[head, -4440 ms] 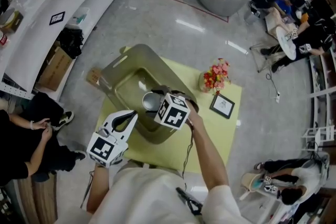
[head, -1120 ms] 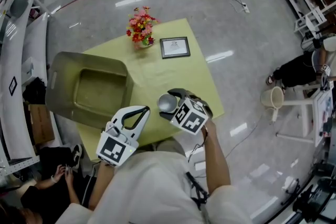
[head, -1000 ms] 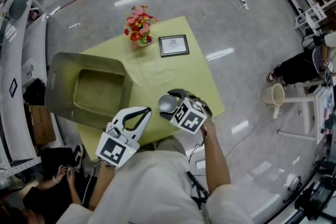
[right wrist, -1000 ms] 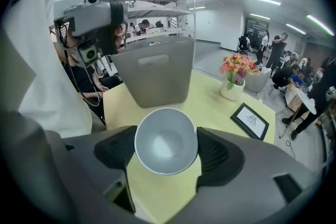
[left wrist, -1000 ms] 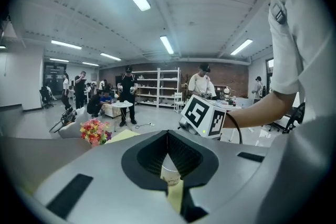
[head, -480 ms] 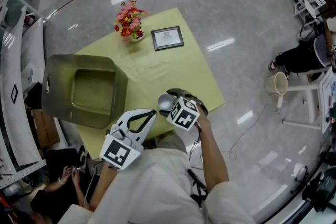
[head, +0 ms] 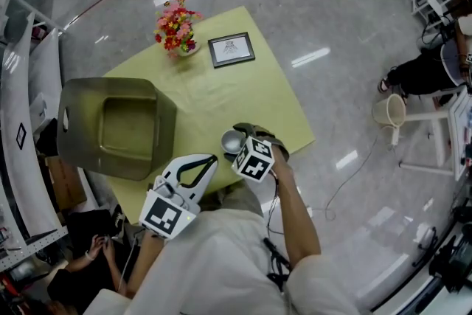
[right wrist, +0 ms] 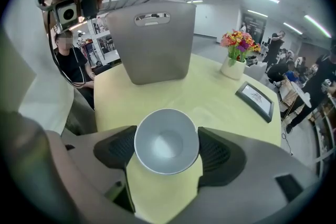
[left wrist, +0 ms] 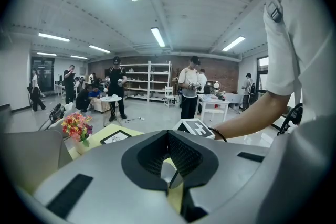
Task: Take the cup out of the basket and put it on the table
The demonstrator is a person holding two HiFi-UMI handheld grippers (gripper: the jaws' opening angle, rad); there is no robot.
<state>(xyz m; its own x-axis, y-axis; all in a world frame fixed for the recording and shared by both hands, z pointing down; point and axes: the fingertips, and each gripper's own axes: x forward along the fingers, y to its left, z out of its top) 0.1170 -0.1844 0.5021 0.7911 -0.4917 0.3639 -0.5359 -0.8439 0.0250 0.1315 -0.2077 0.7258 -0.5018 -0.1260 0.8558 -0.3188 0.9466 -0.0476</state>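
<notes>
- far left in the head view: basket (head: 110, 125), grey-olive, on the left part of the yellow-green table (head: 221, 96). its inside looks empty. in the right gripper view it stands upright at the far side, handle slot facing the camera.
- left gripper (head: 212, 157): over the near edge of the table, between the basket and the cup. its own view shows the jaws brought together at the tips, with nothing between them. idle, no part in the carry.
- cup (head: 231, 142): small, pale grey, mouth up. out of the basket and well apart from it, over the near right part of the table.
- right gripper (right wrist: 167, 150): jaws part-way open, one pad pressed on each side of the cup (right wrist: 166, 139). the hold is around the body below the rim. only bare cloth shows under and around the cup.
- whether the base touches the cloth: cannot tell from either view.
- farther back: flowers (head: 175, 24) and a picture frame (head: 231, 49), both well apart from the cup and out of the way.
- relation that matters: the table lies straight below the cup and the cup's axis is upright. what remains, as i judge it, is a short drop and a release by the right gripper alone.
- risk: the table's right edge is near the cup in the head view. keep the set-down inboard and level so the cup does not tip off a pad on opening.
</notes>
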